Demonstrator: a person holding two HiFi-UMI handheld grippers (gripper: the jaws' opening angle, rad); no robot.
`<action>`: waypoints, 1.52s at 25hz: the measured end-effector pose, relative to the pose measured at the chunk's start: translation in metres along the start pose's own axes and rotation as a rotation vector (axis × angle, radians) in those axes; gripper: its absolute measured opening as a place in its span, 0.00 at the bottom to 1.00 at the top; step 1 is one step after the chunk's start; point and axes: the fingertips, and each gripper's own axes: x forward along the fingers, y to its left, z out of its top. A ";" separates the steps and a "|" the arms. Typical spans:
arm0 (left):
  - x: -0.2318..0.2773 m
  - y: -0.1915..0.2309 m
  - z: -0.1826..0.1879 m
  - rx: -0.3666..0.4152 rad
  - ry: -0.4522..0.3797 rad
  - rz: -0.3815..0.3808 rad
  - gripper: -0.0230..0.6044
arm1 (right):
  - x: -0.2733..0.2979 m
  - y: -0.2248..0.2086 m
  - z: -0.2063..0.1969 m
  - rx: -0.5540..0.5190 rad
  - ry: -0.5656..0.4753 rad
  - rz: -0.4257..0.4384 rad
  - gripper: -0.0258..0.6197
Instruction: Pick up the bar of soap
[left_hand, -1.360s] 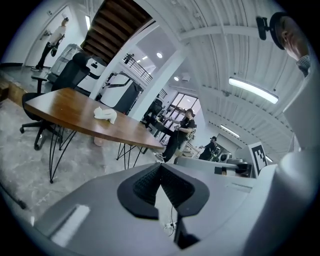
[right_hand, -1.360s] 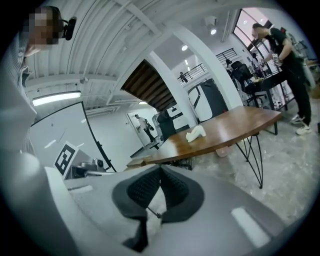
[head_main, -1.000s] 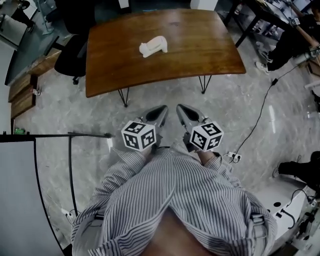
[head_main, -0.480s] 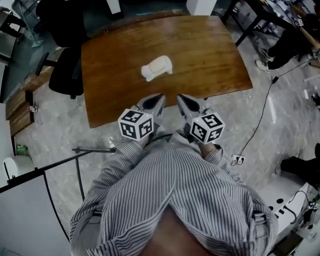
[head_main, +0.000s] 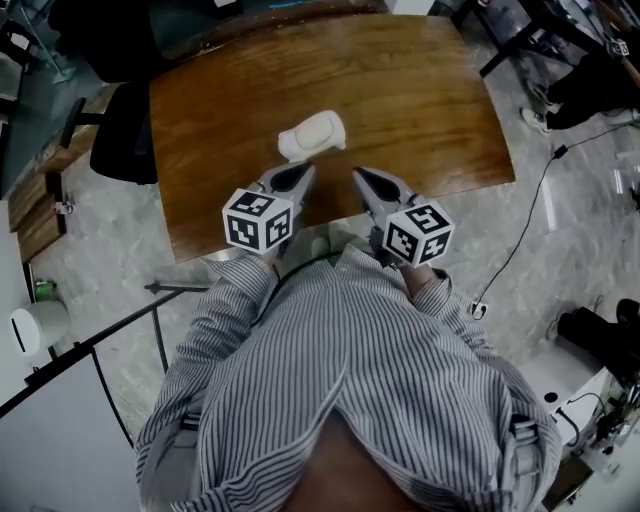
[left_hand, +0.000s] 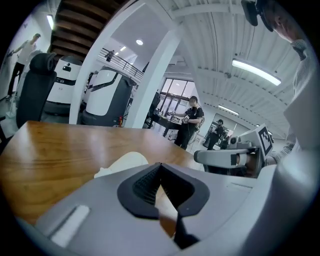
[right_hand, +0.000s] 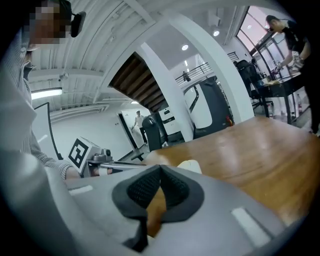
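A pale, off-white bar of soap (head_main: 312, 135) lies on the brown wooden table (head_main: 420, 90), a little in from its near edge. My left gripper (head_main: 296, 172) hovers over the near edge just below the soap, shut and holding nothing. My right gripper (head_main: 366, 180) is beside it to the right, also shut and holding nothing. In the left gripper view the soap (left_hand: 122, 163) peeks over the closed jaws, with the right gripper (left_hand: 200, 157) at the side. In the right gripper view the soap (right_hand: 191, 165) shows just past the jaws.
A black office chair (head_main: 115, 140) stands at the table's left side. A black cable (head_main: 530, 225) runs across the marble floor on the right. Other desks and seated people (head_main: 590, 80) are at the far right. A white board on a stand (head_main: 50, 440) is at the lower left.
The person has stepped toward the table: both grippers, over the floor before, now reach over its near edge close to the soap. Both stayed shut.
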 end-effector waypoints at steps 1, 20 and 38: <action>0.007 0.006 0.003 0.009 0.011 -0.001 0.04 | 0.005 -0.005 0.003 0.005 0.000 0.005 0.04; 0.103 0.073 -0.019 0.454 0.476 -0.139 0.54 | 0.033 -0.061 -0.012 0.129 0.092 0.043 0.04; 0.115 0.078 -0.035 0.580 0.675 -0.242 0.45 | 0.040 -0.074 -0.017 0.168 0.117 0.060 0.04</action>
